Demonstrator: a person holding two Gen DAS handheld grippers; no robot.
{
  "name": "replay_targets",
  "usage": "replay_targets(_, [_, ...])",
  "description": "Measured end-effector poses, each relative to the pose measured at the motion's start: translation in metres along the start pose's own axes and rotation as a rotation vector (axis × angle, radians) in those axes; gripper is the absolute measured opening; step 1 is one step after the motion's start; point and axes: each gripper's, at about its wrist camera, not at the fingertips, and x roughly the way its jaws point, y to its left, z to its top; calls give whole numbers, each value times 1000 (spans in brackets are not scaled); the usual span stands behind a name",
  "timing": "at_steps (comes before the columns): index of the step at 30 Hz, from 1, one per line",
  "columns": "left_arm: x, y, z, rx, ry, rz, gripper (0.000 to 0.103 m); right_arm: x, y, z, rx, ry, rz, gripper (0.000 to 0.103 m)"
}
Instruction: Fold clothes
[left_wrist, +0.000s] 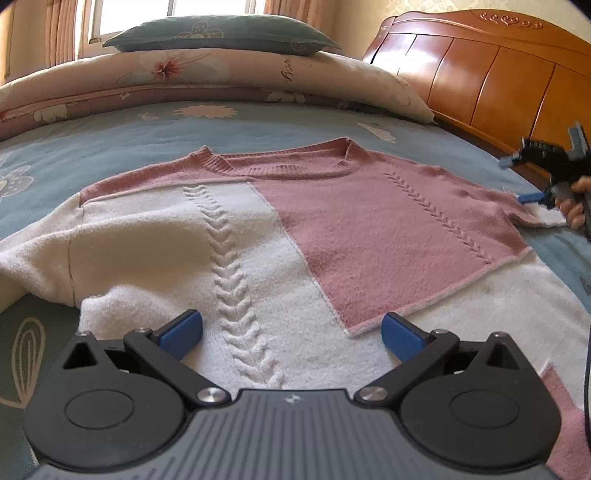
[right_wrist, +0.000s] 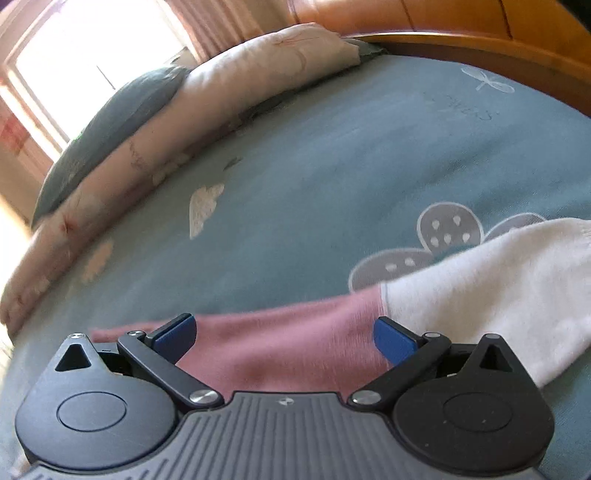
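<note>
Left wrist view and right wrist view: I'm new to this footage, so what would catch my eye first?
A pink and cream cable-knit sweater lies spread flat on the blue flowered bedspread, filling the middle. The open left gripper hovers at its hem; the open right gripper straddles the pink and cream sleeve. A glossy wooden headboard stands far right.

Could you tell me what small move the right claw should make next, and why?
Probably lower and shut the right claw on the sleeve. Its jaws stand open astride the pink part, gripping nothing, while the sweater lies flat on the bed with that sleeve spread outward, unfolded.
</note>
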Motion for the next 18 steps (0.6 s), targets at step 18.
replay_targets(18, [0, 1, 0, -4, -2, -5, 102, 52, 40, 6, -126, 36, -115, 103])
